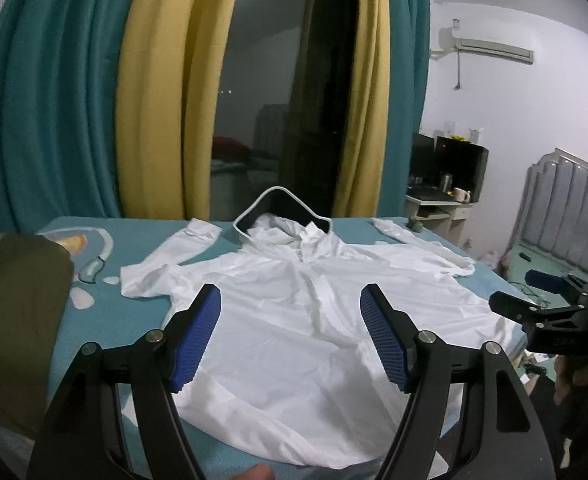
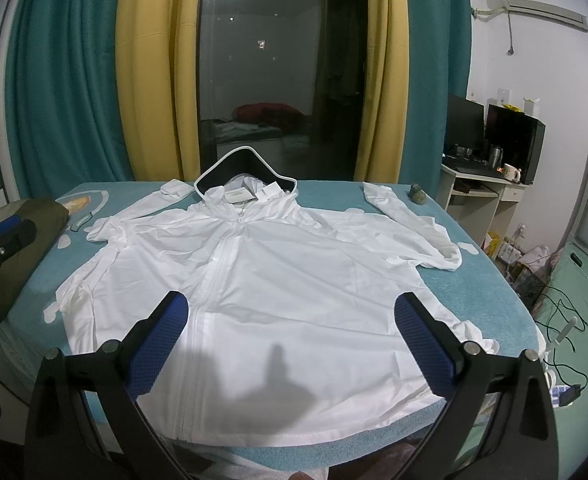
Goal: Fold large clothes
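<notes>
Both hovering wide and empty: left gripper (image 1: 289, 300) and right gripper (image 2: 291, 312), low in frame. White jacket (image 2: 277, 288) lying zipped and flat mid-frame on the teal tabletop (image 2: 490, 304). Probably worth pinching sleeve cuffs first, folding inward.

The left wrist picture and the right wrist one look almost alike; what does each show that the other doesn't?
Only the left wrist view shows the right claw from the side. Only the right wrist view shows the jacket's neck label and floor cables. Both show the white hooded jacket spread flat on the teal bed, the olive garment, and open claws holding nothing.
</notes>
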A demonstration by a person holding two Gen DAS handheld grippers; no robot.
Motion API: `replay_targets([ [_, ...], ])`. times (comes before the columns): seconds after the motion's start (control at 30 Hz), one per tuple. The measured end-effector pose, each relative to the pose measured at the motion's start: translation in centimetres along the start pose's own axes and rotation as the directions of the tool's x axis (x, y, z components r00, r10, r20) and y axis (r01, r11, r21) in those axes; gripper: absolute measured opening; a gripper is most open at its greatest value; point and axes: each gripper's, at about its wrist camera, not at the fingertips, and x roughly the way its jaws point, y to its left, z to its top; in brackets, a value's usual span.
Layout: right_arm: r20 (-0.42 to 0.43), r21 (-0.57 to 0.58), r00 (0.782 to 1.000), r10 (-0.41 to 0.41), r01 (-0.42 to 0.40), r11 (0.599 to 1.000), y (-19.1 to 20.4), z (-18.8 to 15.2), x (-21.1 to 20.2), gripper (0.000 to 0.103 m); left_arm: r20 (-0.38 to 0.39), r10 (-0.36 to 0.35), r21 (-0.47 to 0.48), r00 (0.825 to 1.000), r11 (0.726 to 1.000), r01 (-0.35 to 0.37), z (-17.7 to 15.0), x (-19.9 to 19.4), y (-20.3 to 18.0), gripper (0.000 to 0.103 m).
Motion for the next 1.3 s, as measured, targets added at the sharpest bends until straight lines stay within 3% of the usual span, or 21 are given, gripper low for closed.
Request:
replay_targets([
  [0.27, 0.0, 0.0, 1.0, -0.005, 0.005, 1.0, -0.29, 0.1, -0.18, 0.102, 0.01, 0.027, 0.025, 1.0, 0.999, -0.027, -0.19, -0.34, -0.89, 0.075],
  [1.3, 0.005, -0.01, 0.999, -0.031, 0.031, 0.999, -0.64, -0.19, -0.44, 0.102, 0.006, 0.014, 0.0, 1.0, 1.0, -0.014, 0.18, -0.21, -0.19, 0.075],
])
